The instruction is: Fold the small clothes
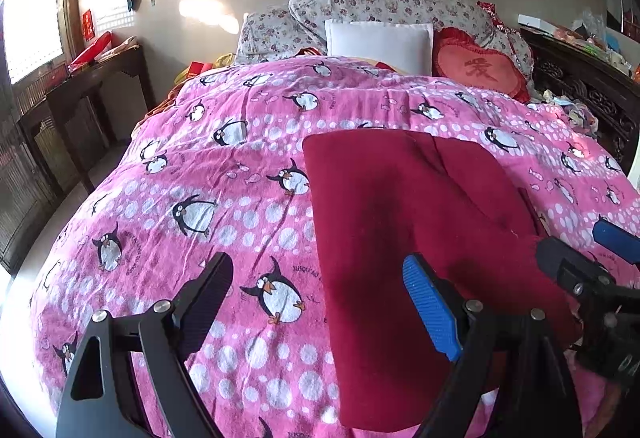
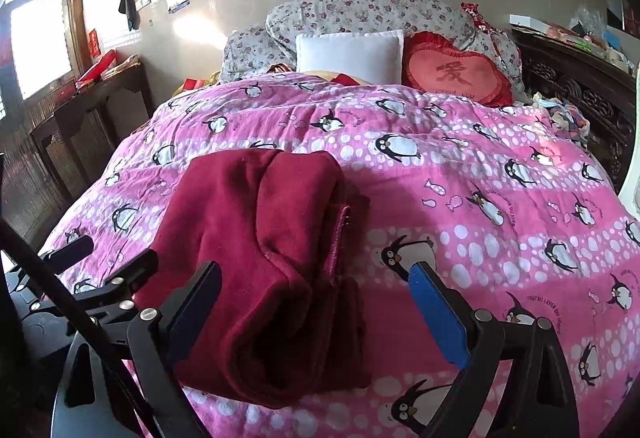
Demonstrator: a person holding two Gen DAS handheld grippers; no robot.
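A dark red fleece garment (image 1: 420,238) lies folded lengthwise on the pink penguin bedspread (image 1: 200,178). In the right wrist view the garment (image 2: 260,258) shows as a thick folded stack with layered edges along its right side. My left gripper (image 1: 324,302) is open, its jaws spread over the garment's left edge, just above the fabric. My right gripper (image 2: 316,302) is open, its jaws straddling the garment's near right end. The right gripper also shows in the left wrist view (image 1: 580,258), and the left gripper shows at the lower left of the right wrist view (image 2: 104,262).
A white pillow (image 1: 378,42), a red heart cushion (image 1: 478,68) and a flowered quilt (image 1: 380,2) lie at the bed's head. A dark wooden table (image 1: 80,94) stands at the left. A carved dark cabinet (image 1: 580,78) with clutter lines the right.
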